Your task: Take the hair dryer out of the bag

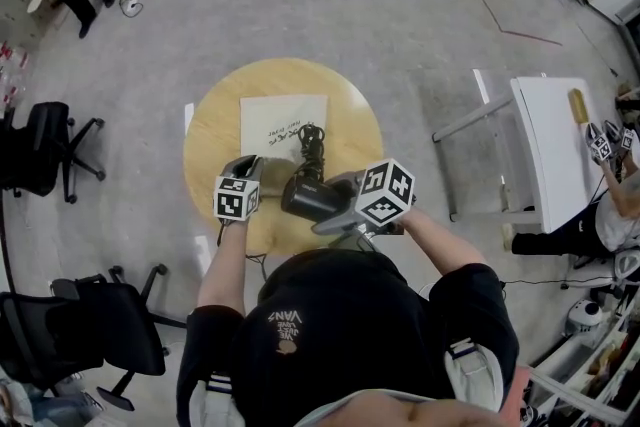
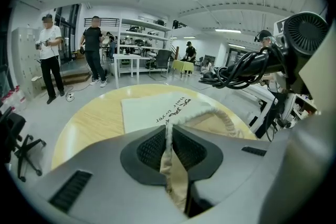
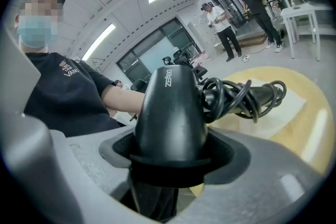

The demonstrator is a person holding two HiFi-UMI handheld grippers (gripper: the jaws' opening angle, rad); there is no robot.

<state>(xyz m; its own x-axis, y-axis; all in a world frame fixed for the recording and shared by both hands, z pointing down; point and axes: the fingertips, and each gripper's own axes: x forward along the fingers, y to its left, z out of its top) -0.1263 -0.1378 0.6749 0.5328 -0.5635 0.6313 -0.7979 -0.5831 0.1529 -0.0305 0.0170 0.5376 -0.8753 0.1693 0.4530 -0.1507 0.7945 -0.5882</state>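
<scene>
The right gripper [image 3: 170, 161] clamps the black hair dryer [image 3: 170, 113] by its barrel, which runs straight out along the jaws while the cord-wrapped handle [image 3: 265, 93] juts sideways over the round table [image 3: 315, 120]. The left gripper [image 2: 170, 150] pinches the rim of the cloth bag [image 2: 152, 110] lying flat on the table. The dryer hangs up and to this gripper's right, clear of the bag.

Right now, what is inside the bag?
Nothing shows in the mouth of the bag; cloth covers the rest. The dryer is outside, in the right gripper; the left gripper pinches the rim.
</scene>
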